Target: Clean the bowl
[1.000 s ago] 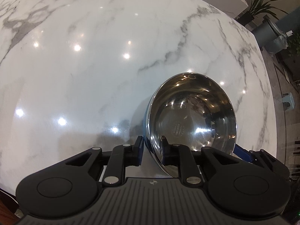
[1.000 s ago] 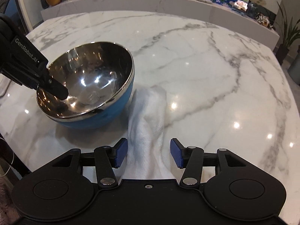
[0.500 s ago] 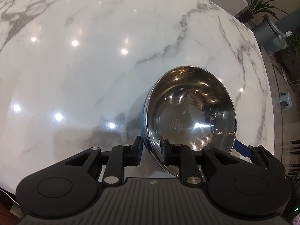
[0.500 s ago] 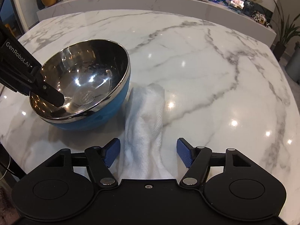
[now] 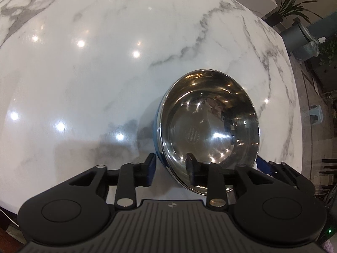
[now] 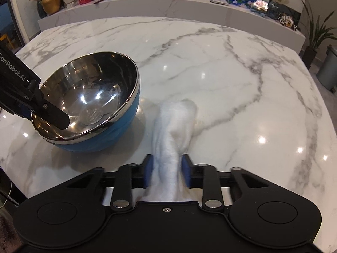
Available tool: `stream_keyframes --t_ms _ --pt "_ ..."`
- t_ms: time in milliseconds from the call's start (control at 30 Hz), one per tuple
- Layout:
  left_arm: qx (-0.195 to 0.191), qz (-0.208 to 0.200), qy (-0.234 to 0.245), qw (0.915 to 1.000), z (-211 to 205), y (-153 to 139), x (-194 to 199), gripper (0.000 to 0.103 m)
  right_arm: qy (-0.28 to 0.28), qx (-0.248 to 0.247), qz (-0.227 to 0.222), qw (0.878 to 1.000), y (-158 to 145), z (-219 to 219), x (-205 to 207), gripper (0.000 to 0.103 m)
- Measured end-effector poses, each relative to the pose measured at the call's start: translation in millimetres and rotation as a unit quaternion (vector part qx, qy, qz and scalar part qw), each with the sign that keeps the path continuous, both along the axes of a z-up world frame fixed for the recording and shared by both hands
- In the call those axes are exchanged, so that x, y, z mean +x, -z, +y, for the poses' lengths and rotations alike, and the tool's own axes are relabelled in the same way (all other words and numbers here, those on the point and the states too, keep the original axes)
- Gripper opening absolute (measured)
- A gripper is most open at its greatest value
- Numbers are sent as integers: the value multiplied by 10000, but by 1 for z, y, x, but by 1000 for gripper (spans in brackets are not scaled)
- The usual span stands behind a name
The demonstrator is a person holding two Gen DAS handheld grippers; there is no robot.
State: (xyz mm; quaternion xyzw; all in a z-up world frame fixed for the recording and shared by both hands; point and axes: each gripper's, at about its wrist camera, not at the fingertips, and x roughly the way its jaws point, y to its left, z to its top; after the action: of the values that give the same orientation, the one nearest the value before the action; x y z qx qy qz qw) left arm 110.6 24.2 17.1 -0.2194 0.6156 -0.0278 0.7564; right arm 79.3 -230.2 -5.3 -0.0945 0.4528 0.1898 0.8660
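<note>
A: What lies ahead of the right gripper (image 6: 167,171)?

B: A white cloth (image 6: 173,130), bunched lengthwise on the marble table (image 6: 242,84). The blue pads have just been closing and now pinch the cloth's near end between them.

A: And the bowl (image 6: 90,105)?

B: To the left, just beside the cloth: shiny steel inside, blue outside, tilted toward the camera. One black finger of the left gripper (image 6: 51,116) reaches over its near rim, inside the bowl.
</note>
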Motion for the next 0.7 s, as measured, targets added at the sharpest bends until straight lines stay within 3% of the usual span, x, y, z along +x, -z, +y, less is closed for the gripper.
stream_keyframes --t_ms 200,333,700 --pt "9 6 24 10000 -2 -3 -1 38 127 139 -50 9998 -3 -5 2 15" --pt "11 38 21 10000 -2 -1 0 38 155 507 -152 9985 -10 -13 1 15" --pt "38 115 24 9999 -6 1 2 38 -187 814 -371 9958 -17 -9 -8 15"
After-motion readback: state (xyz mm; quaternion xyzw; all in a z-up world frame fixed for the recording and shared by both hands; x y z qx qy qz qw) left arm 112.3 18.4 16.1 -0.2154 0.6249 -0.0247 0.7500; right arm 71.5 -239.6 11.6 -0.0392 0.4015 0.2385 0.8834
